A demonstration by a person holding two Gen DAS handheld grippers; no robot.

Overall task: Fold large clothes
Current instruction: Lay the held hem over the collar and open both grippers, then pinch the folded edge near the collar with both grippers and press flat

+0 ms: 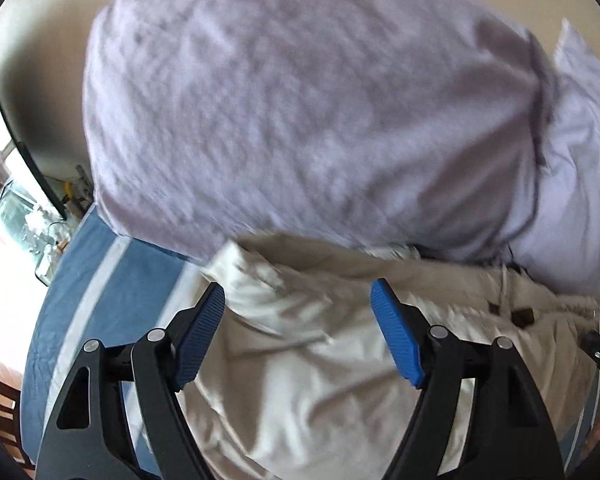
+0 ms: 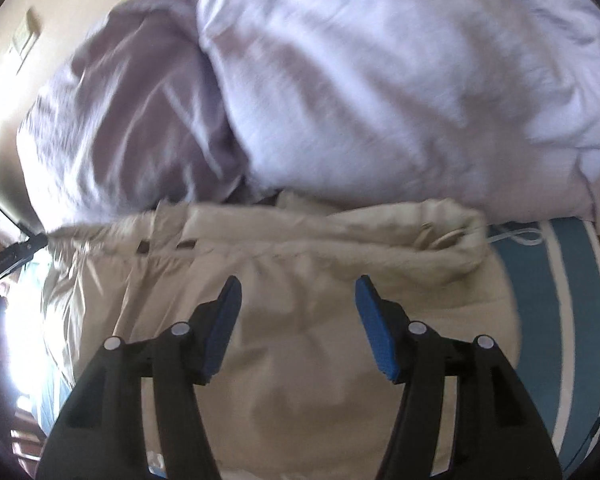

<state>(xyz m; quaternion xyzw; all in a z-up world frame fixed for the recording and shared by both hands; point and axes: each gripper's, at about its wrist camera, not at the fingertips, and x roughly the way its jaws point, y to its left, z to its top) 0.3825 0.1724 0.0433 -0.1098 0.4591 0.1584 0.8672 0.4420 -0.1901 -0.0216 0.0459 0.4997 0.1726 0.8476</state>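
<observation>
A cream padded coat (image 1: 308, 344) lies spread on a blue striped bedspread (image 1: 96, 280). It has a fleecy collar edge and brown buttons (image 1: 522, 315). My left gripper (image 1: 298, 292) is open and empty, hovering over the coat's left part. In the right wrist view the same coat (image 2: 300, 264) fills the lower middle. My right gripper (image 2: 298, 286) is open and empty above it, just short of the collar edge (image 2: 440, 224).
Two pale lilac pillows (image 1: 300, 108) (image 2: 400, 80) lean against the wall just beyond the coat. The bedspread's blue and white stripes (image 2: 572, 300) show at the right. A window and clutter (image 1: 24, 208) lie past the bed's left edge.
</observation>
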